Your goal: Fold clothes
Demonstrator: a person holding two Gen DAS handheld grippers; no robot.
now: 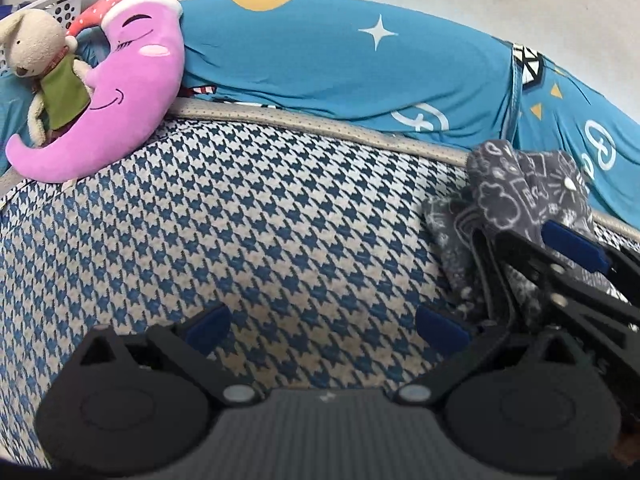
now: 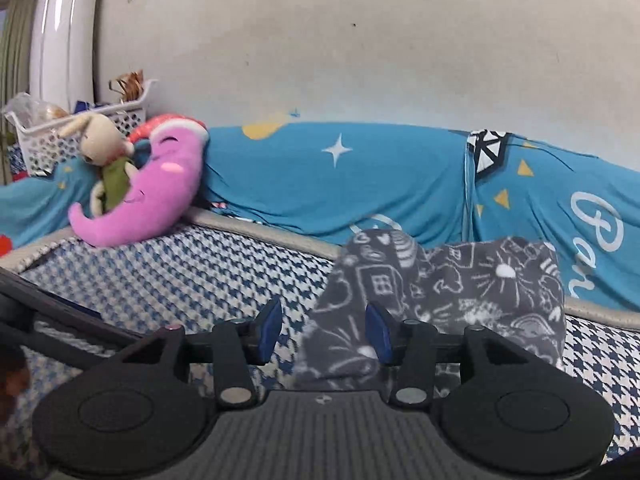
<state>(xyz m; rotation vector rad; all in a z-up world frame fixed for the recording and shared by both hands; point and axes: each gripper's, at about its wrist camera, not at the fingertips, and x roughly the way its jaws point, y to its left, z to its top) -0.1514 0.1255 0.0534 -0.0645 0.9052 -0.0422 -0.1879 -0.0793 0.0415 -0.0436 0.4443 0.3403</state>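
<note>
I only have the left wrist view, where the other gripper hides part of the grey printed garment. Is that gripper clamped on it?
Observer: No. The right wrist view shows the right gripper with jaws apart, straddling the left edge of the grey garment.
Operator: How does the garment lie?
Observer: As one compact bundle, its whole outline on the houndstooth cover.
Operator: Anything left of the basket?
Observer: A glossy white curved panel against the wall.

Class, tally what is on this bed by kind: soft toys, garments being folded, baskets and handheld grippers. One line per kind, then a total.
Soft toys: 2, pink moon plush and beige rabbit plush
Garments: 1, grey patterned garment
Baskets: 1, white basket
Grippers: 2, left gripper, right gripper
Total: 6
</note>
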